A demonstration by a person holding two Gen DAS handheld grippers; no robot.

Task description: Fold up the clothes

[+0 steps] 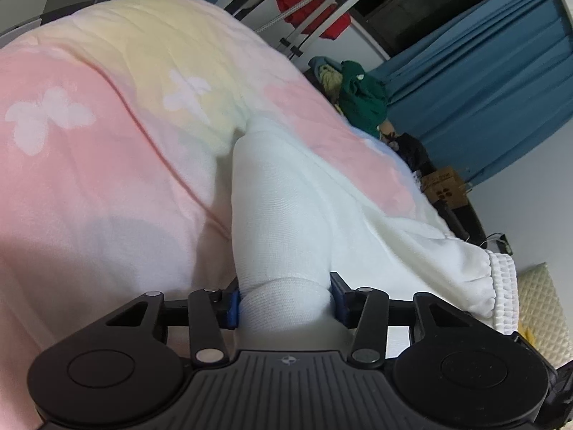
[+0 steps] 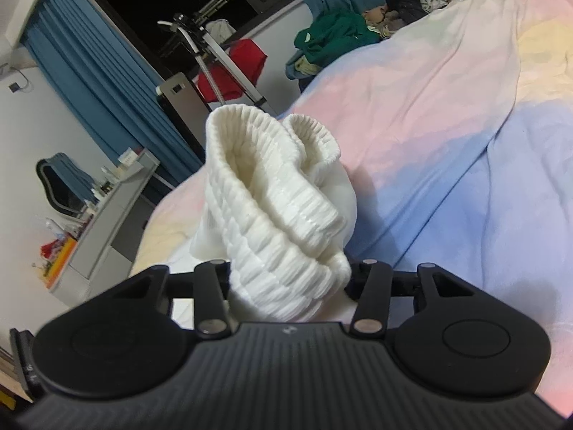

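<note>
Under both of my cameras spreads the pastel bedspread [image 1: 107, 165], pink, yellow and blue with white butterfly shapes, rumpled into long creases; in the right wrist view its blue and pink bands [image 2: 465, 150] run off to the far edge of the bed. Beyond it hang blue curtains [image 1: 494, 82] beside a dark window [image 2: 172, 3], with a metal stand [image 2: 215, 57] and something red [image 2: 243, 68] draped behind it. A green garment [image 1: 361, 96] lies heaped at the bed's far edge among other loose clothes. Along the wall in the right view sits a grey desk [image 2: 111, 215] crowded with small items too blurred to name. The white knit garment [image 1: 286, 197] lies stretched across the bedspread, its ribbed hem [image 1: 501, 286] bunched at the right. My left gripper [image 1: 284, 302] is clenched on a rounded fold of that white knit, the blue pads [image 1: 233, 304] pressing in from either side. My right gripper [image 2: 290, 283] is clamped on the same garment's ribbed cuff [image 2: 272, 179], which stands up open and curled above the fingers.
</note>
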